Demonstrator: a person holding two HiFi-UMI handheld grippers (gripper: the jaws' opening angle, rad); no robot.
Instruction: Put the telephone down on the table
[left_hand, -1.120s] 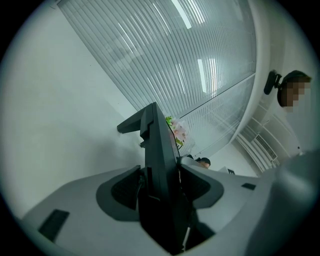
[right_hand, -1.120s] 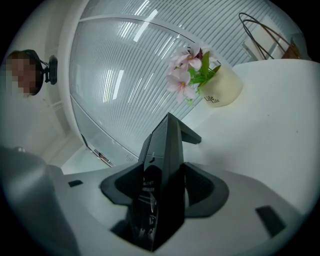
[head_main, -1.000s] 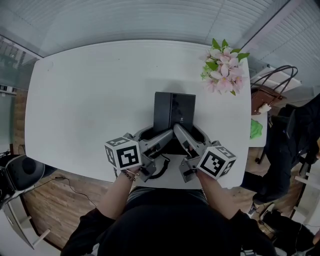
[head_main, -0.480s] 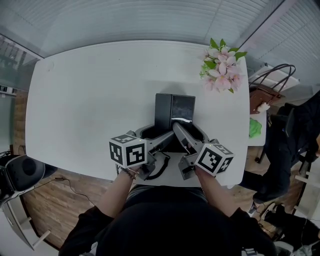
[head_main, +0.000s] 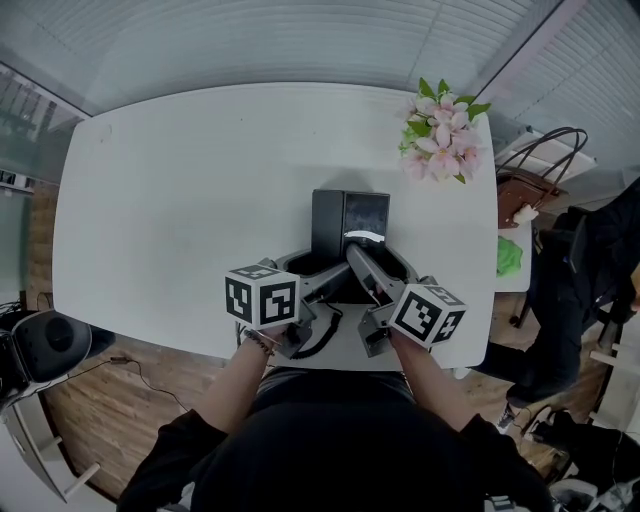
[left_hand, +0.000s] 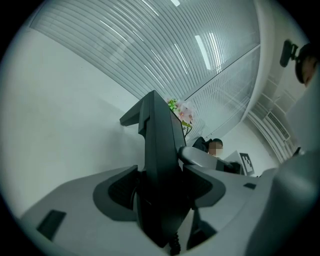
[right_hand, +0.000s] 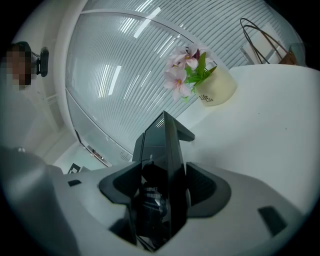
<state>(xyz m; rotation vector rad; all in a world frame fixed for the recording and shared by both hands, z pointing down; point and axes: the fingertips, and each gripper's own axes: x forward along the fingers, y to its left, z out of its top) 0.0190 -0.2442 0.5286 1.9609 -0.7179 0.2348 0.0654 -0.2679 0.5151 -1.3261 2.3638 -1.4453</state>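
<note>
Standing on wood floor (head_main: 100, 400) — white table (head_main: 180, 200).

black desk telephone (head_main: 350, 215), on white table (head_main: 180, 200), near its edge

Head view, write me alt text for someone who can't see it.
A black telephone sits on a white table, its near end between the left gripper and right gripper, whose fingers have just been opening. Pink flowers sit at the table's far right corner.
</note>
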